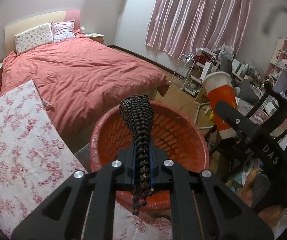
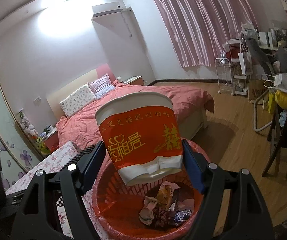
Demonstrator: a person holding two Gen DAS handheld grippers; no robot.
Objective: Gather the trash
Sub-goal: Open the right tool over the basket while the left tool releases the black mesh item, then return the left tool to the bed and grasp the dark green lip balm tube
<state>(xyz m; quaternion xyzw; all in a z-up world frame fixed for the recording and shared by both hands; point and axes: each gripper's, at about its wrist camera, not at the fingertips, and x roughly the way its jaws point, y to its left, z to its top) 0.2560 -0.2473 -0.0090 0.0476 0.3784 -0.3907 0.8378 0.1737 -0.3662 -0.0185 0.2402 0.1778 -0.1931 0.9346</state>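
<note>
The red bin's [image 2: 107,210] mouth lies open below, crumpled wrappers [image 2: 163,206] seemingly only at its bottom

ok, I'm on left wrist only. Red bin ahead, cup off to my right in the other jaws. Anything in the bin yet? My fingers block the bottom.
Observer: Yes. The right wrist view shows crumpled wrappers lying at the bottom of the red bin.
Operator: Is the cup over the bin?
Observer: Its base hangs just above the bin's far rim; the paper cup is pinched at its lower half by the right gripper.
Operator: Cup intact?
Observer: No, the wall near the base is dented and creased.
</note>
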